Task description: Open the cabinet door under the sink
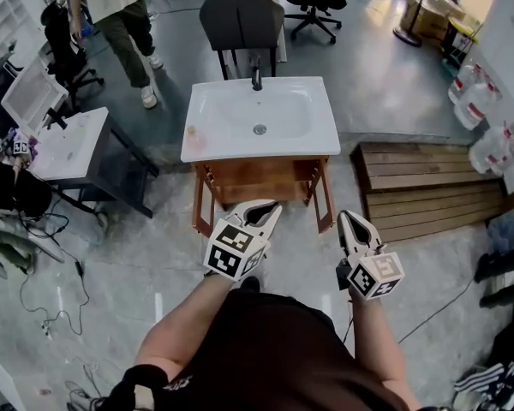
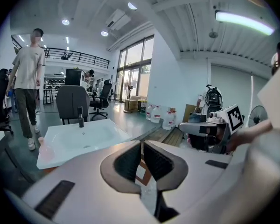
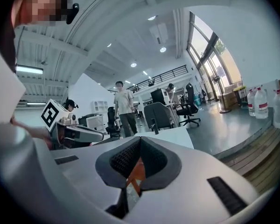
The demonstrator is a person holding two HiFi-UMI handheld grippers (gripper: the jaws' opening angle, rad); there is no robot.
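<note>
A white sink [image 1: 259, 118] with a black tap [image 1: 256, 80] sits on a wooden cabinet [image 1: 261, 182] in the middle of the head view. Wooden panels stand out at both sides of its front; I cannot tell how the door stands. My left gripper [image 1: 270, 212] hangs in the air just before the cabinet's front, shut with nothing in it. My right gripper [image 1: 349, 221] is beside it to the right, shut and empty too. The left gripper view shows the sink [image 2: 79, 139] beyond its own jaws [image 2: 142, 155], with the right gripper [image 2: 210, 129] alongside. In the right gripper view the jaws [image 3: 139, 157] are closed.
A grey chair [image 1: 242, 20] stands behind the sink, and a person [image 1: 120, 15] stands at the back left. A wooden platform [image 1: 428, 187] lies to the right, with water bottles [image 1: 484, 101] beyond. A small table [image 1: 64, 144] and floor cables [image 1: 51, 298] are on the left.
</note>
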